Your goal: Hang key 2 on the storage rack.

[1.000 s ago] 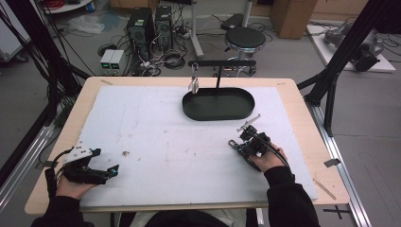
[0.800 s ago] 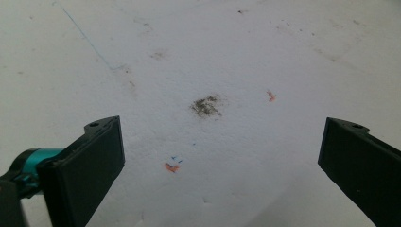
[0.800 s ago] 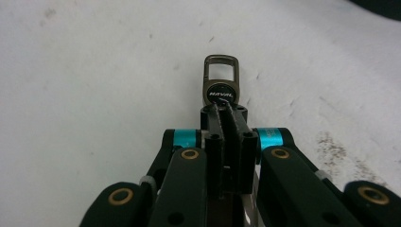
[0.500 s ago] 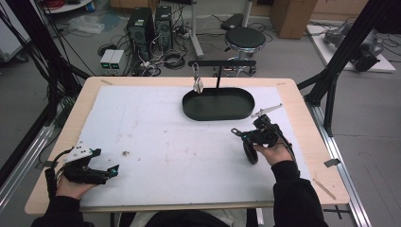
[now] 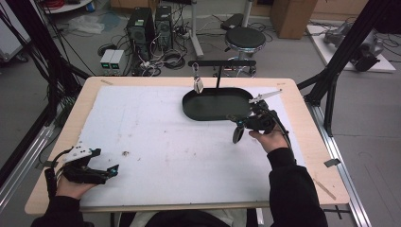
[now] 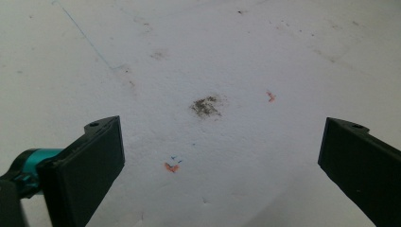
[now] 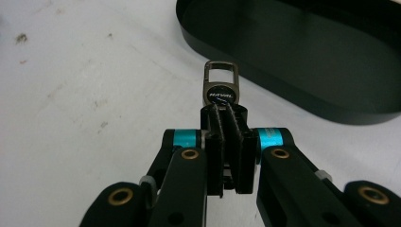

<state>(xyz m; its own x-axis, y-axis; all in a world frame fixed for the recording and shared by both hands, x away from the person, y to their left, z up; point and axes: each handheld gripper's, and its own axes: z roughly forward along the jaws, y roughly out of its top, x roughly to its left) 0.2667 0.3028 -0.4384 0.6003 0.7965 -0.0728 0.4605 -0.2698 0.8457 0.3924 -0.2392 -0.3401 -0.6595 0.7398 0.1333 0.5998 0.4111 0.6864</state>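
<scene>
Right gripper view: jaws closed flat on the dark lower part of a key fob [image 7: 221, 90]; its metal loop stands clear above the jaw tips.
Right gripper [image 5: 239, 126]: lifted off the table and carried forward toward the tray over the last second; earlier it sat lower on the white mat.
Meaning: judged as the carry step, with the fob already picked up and now just beside the tray [image 5: 194, 109]; hanging or placing not yet done.
Key fob, form: small oblong tag, grey brushed-metal frame, rectangular loop on top, round black glossy insert with white lettering too small to read.
Tray, form: long oval, matt black, low upright wall, smooth floor; near rim just beyond the fob.
Stand [image 5: 222, 63]: thin black post rising from the tray with a crossbar; a second small tag [image 5: 199, 85] hangs from the bar's left part.
Left gripper [image 5: 109, 171]: jaws wide apart, holding nothing, resting low at the near left corner, unchanged.
Table [image 5: 142, 81]: pale wood edge, covered by a white foam-like mat [image 6: 236, 56], finely pitted, with a dark smudge [image 6: 205, 106] and orange flecks.
</scene>
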